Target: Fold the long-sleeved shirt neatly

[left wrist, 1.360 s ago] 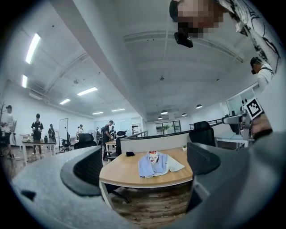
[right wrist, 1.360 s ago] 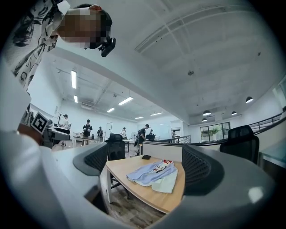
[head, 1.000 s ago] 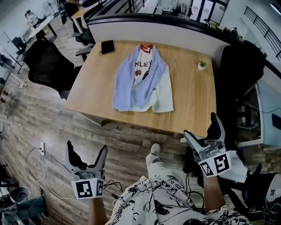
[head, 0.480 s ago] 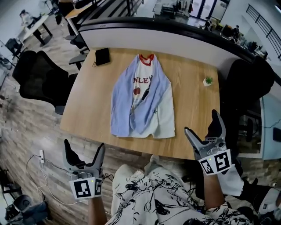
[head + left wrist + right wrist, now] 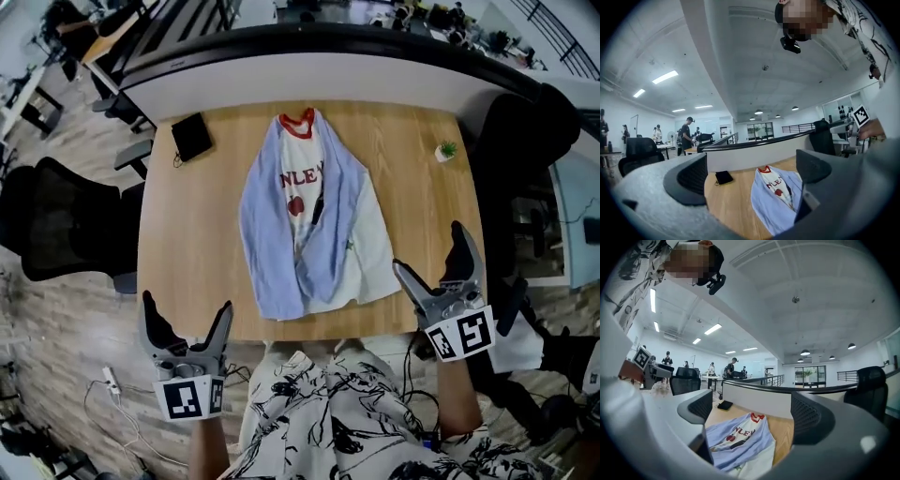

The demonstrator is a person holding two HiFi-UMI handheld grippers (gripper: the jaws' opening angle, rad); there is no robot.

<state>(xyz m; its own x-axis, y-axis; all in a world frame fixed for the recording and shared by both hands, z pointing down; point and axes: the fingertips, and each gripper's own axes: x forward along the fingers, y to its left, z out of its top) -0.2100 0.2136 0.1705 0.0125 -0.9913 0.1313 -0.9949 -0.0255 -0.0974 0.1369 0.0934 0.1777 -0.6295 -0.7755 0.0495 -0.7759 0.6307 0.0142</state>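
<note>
Both grippers empty, jaws spread wide.
Left gripper sits at the table's near-left corner, right gripper at its near-right corner.

Red print on the shirt partly covered by its folded blue sleeves, not readable in full. Black flat item at the table's far left corner too small to identify. In the left gripper view, shirt's right side hidden behind the left gripper's right-hand jaw.
</note>
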